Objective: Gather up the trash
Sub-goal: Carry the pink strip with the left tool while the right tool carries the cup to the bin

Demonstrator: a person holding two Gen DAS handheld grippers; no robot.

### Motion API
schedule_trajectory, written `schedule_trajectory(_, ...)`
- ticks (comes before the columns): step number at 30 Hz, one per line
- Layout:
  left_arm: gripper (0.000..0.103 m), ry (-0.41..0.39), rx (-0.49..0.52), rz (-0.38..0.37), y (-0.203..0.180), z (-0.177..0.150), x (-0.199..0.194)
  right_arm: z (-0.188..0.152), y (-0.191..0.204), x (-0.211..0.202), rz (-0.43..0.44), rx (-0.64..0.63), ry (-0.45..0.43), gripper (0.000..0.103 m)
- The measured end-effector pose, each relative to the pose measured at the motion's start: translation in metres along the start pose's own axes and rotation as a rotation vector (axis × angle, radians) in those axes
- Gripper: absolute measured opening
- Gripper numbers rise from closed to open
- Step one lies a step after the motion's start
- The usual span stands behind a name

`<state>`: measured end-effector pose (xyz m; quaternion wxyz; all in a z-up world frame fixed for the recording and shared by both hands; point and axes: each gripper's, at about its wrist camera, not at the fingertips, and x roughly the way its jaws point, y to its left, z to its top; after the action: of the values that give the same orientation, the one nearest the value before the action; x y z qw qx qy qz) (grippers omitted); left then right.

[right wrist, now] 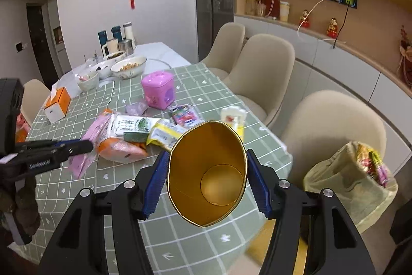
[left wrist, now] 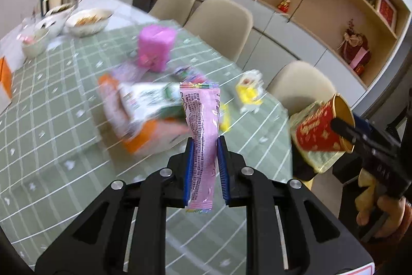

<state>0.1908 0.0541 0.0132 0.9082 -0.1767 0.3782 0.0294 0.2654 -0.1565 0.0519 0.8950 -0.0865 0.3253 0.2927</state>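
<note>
Left gripper (left wrist: 204,153) is up over the green checked tablecloth (left wrist: 64,141), its blue pads closed flat on a pink snack wrapper (left wrist: 203,135) that stands upright between them, printed side to the camera; the right gripper (right wrist: 207,172) has its pads squeezed in on a red-and-gold paper cup (right wrist: 206,172) (gold inside, red outside with gold characters), the cup's mouth pressed into an oval and facing the right wrist camera; taking the pink lidded box (right wrist: 158,89) on the table as the mark, the pile of remaining wrappers (right wrist: 134,133) lies just on the near side of it, white, orange, yellow and pink packets overlapping; a small yellow-and-white packet (right wrist: 233,117) sits to the right of that pile, close to the table's edge; beyond the pink box stand bowls (right wrist: 128,67) and cups, and an orange tissue box (right wrist: 58,105) is to its left; off the near right corner of the table, well away from the pink box, the lined trash bin (right wrist: 352,182) stands by a beige chair (right wrist: 334,120), wrappers showing in its far side; the left wrist view is motion-blurred across the table.
</note>
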Motion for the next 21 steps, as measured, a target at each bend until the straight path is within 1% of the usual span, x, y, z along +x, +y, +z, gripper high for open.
schedule_trajectory(4, 0.017, -0.040, 0.031, -0.035, -0.045, 0.021, 0.010, 0.003, -0.038, -0.019, -0.008, 0.005, -0.034, 0.057)
schedule_trajectory(6, 0.017, -0.064, 0.064, -0.055, -0.076, 0.032, 0.016, 0.004, -0.057, -0.029, -0.023, 0.008, -0.053, 0.057)
schedule_trajectory(11, 0.017, -0.097, 0.153, -0.113, -0.146, 0.051, 0.034, 0.003, -0.125, -0.059, -0.076, 0.062, -0.106, 0.057)
schedule_trajectory(16, 0.017, -0.097, 0.227, -0.187, -0.212, 0.062, 0.057, -0.008, -0.188, -0.086, -0.143, 0.116, -0.148, 0.057)
schedule_trajectory(17, 0.017, -0.092, 0.236, -0.214, -0.227, 0.063, 0.064, -0.011, -0.202, -0.091, -0.161, 0.128, -0.154, 0.057)
schedule_trajectory(21, 0.017, -0.085, 0.244, -0.300, -0.272, 0.066, 0.086, -0.025, -0.251, -0.107, -0.210, 0.176, -0.170, 0.057)
